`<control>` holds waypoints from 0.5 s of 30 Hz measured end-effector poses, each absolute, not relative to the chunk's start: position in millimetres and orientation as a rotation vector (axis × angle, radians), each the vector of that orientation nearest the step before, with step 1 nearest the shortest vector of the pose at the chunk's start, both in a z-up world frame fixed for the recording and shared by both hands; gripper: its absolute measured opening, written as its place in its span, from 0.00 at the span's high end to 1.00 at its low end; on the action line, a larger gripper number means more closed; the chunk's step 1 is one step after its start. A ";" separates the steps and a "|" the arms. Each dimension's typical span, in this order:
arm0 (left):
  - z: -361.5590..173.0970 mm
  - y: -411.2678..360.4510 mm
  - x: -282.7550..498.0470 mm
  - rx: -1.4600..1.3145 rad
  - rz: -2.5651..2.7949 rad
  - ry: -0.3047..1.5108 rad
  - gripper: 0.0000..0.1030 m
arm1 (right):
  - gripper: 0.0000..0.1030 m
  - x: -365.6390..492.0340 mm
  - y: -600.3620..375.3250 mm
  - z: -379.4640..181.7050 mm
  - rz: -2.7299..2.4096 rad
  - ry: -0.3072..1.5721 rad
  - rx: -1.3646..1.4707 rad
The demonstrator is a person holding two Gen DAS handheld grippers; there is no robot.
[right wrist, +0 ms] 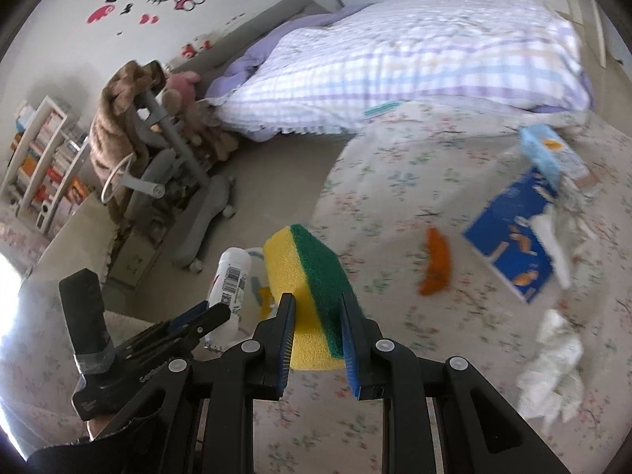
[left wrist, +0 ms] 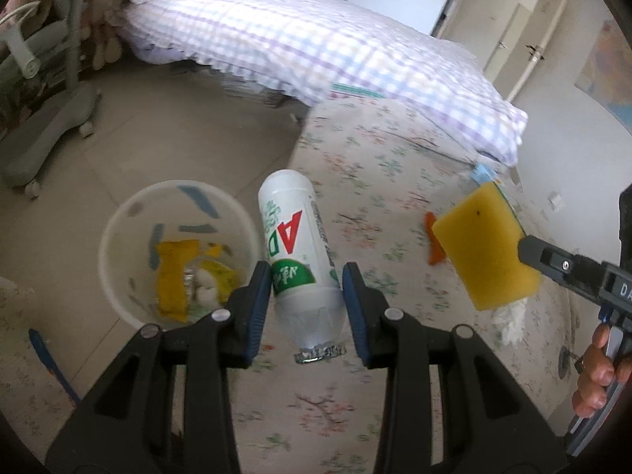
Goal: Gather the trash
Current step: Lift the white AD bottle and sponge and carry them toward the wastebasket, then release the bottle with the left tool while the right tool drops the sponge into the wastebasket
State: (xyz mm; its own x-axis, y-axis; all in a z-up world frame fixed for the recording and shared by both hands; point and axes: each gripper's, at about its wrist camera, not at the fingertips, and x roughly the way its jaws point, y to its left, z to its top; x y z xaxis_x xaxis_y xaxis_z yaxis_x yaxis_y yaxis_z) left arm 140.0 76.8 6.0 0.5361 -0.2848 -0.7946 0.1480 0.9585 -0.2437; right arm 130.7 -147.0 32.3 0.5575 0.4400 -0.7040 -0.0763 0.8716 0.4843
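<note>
left wrist view: the left gripper is clamped on a white plastic bottle, held beside a white bin on the floor; the scraps inside the bin are too blurred to name. at the right edge the right gripper, half cut off, grips a yellow sponge over the bed.

right wrist view: the right gripper pinches the sponge. an orange scrap, a blue box and crumpled tissue lie smeared on the bed.
</note>
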 end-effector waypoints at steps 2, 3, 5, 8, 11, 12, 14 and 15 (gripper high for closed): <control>3.0 90.3 143.8 -0.171 -0.230 0.975 0.62 | 0.78 136.4 -134.7 28.3 0.330 0.947 0.425; 1.7 95.8 145.2 -0.177 -0.219 0.977 0.62 | 0.78 139.6 -128.8 26.2 0.335 0.953 0.419; -4.4 110.4 151.2 -0.189 -0.184 0.986 0.62 | 0.78 146.4 -115.8 21.8 0.349 0.962 0.403; -13.7 125.6 156.4 -0.196 -0.142 0.999 0.62 | 0.78 156.3 -97.5 14.7 0.373 0.975 0.385; -27.9 138.7 163.8 -0.209 -0.102 1.032 0.62 | 0.78 166.2 -81.3 5.2 0.400 0.989 0.378; -32.0 142.9 166.8 -0.221 -0.094 1.044 0.62 | 0.78 169.4 -77.2 2.0 0.404 0.994 0.376; -39.8 150.3 171.0 -0.232 -0.080 1.060 0.62 | 0.78 175.6 -66.9 -4.8 0.411 1.006 0.371; -42.7 152.7 172.9 -0.229 -0.074 1.064 0.62 | 0.78 179.4 -62.4 -9.3 0.413 1.014 0.369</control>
